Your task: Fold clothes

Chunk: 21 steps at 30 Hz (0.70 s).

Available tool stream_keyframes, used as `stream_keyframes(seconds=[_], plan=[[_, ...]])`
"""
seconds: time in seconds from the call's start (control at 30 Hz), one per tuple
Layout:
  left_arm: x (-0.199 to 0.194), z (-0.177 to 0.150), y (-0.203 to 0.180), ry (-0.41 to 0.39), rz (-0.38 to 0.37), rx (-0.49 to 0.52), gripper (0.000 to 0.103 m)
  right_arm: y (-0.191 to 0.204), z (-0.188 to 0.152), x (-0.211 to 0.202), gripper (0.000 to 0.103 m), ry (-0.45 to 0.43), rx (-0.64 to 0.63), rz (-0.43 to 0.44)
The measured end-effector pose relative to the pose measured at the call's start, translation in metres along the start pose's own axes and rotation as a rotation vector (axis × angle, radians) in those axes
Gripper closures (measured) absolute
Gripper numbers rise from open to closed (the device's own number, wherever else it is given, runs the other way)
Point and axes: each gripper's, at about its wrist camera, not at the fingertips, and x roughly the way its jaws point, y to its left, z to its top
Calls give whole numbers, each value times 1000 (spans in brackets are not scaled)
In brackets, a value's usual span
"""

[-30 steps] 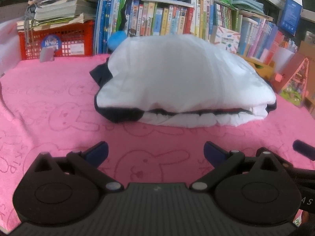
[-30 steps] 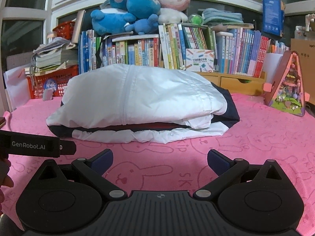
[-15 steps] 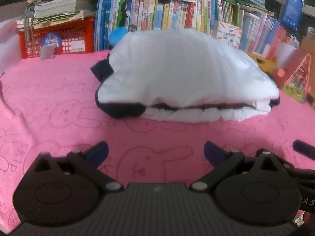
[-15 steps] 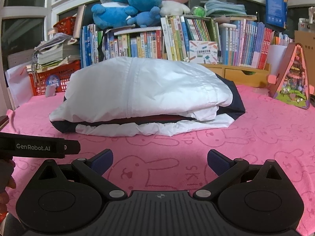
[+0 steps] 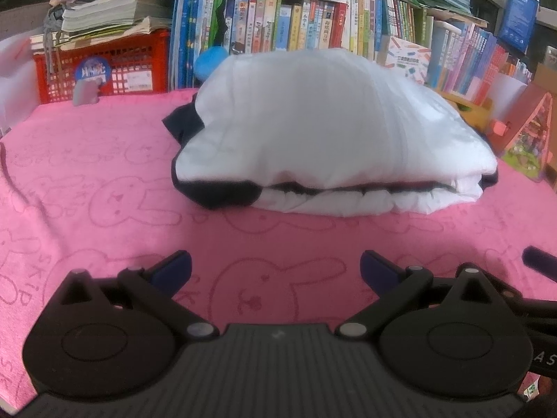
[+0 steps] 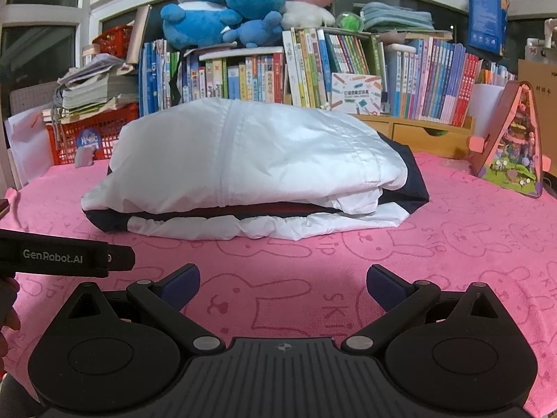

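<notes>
Garment: white jacket (image 5: pixel 327 129) with navy panels, folded into a puffy bundle; a red-and-navy band is seen between layers.
Position: laid mid-table on a pink towel (image 5: pixel 104 181), before the books (image 6: pixel 306 69).
Left tool (image 5: pixel 275 270): spread wide, nothing gripped, held short of the jacket.
Right tool (image 6: pixel 282 284): spread wide, nothing gripped, likewise apart.
</notes>
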Motion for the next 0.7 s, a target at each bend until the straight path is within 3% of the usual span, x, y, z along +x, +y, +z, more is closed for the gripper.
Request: stream_keyframes(seconds=[0.53,0.6,0.7], plan=[[5,0,-1,14,-19,14,0,0,-2,5,0,-13,-10,-12],[6,4,1,8,-20,31,0,0,1,7,0,-34,-47,-27],[6,19,5,-48,35,88,0,-1,8,13,0,-91,-157,-59]])
